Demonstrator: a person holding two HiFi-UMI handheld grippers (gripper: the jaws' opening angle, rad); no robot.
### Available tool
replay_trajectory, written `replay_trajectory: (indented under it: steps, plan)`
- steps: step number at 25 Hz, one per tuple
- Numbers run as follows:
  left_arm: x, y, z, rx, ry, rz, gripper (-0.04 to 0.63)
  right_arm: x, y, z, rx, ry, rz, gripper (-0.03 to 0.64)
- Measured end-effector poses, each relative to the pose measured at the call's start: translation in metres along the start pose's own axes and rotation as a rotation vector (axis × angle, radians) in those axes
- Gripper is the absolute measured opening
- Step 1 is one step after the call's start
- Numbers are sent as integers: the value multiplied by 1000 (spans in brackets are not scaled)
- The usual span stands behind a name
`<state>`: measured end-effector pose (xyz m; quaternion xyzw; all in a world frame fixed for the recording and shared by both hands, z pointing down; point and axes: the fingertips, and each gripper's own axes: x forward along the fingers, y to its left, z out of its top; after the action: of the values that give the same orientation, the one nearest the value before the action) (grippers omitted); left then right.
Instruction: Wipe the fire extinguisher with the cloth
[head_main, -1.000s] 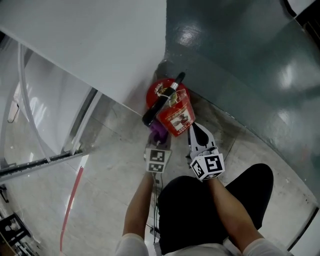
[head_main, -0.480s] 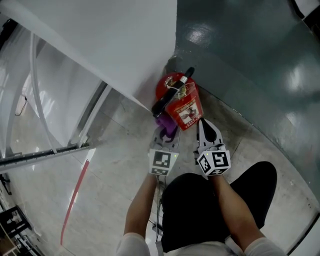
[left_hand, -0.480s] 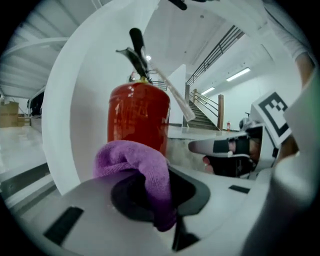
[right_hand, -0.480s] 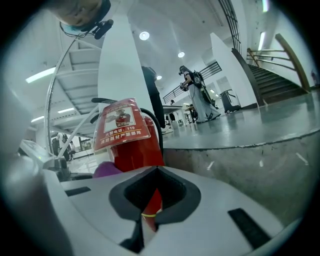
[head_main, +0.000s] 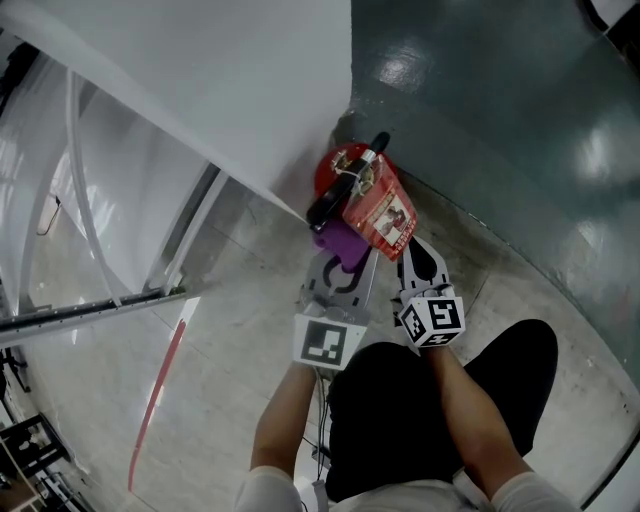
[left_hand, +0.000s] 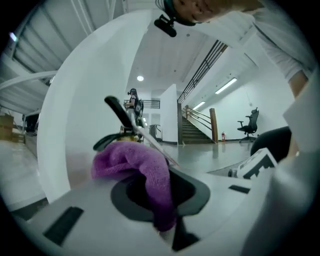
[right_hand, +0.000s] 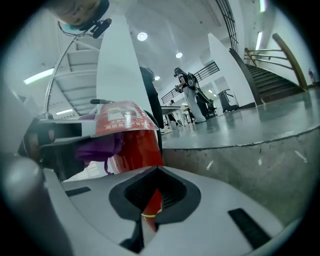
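Observation:
A red fire extinguisher (head_main: 338, 170) stands in the corner between a white panel and a dark wall, its black handle and hose (head_main: 340, 192) on top. A red printed tag (head_main: 381, 215) hangs from it, tilted up. My left gripper (head_main: 341, 262) is shut on a purple cloth (head_main: 340, 242), which presses against the extinguisher's side just below the handle. The left gripper view shows the cloth (left_hand: 132, 161) bunched in the shut jaws, with the handle (left_hand: 120, 114) behind. My right gripper (head_main: 413, 250) is shut on the tag's lower edge. The right gripper view shows red (right_hand: 150, 206) between its jaws.
A white slanted panel (head_main: 200, 90) lies at the left and a dark grey wall (head_main: 500, 110) at the right. They box the extinguisher in. The floor is pale concrete with a red line (head_main: 160, 385). The person's black-clad knees (head_main: 400, 420) are just behind the grippers.
The left gripper has slid the cloth up the extinguisher towards the handle. The tag has swung up and tilted, with the right gripper moving along beside it.

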<state>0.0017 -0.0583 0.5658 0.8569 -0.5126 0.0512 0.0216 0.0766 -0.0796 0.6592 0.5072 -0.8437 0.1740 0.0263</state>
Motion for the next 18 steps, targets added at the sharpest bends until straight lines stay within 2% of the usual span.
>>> replay_trajectory:
  steps: [4,6,8,10,15,18]
  plan:
    - [-5,3,12,68,-34,-9,58,0,-3,-1,-2,3,-3,14]
    - [-12,3,-4,44,-17,4,60,-2,-6,-3,1,4,-12,14]
    - [-20,3,-31,-12,14,35,58,-2,-8,-3,1,3,-17,14]
    - [-30,0,-64,-36,65,48,58,-3,-11,-3,-1,4,-20,14]
    - [-50,-14,-165,-21,248,34,58,-7,-18,-4,-1,6,-36,14]
    - [-43,-16,-213,-34,326,42,60,-8,-19,-4,-5,5,-38,14]
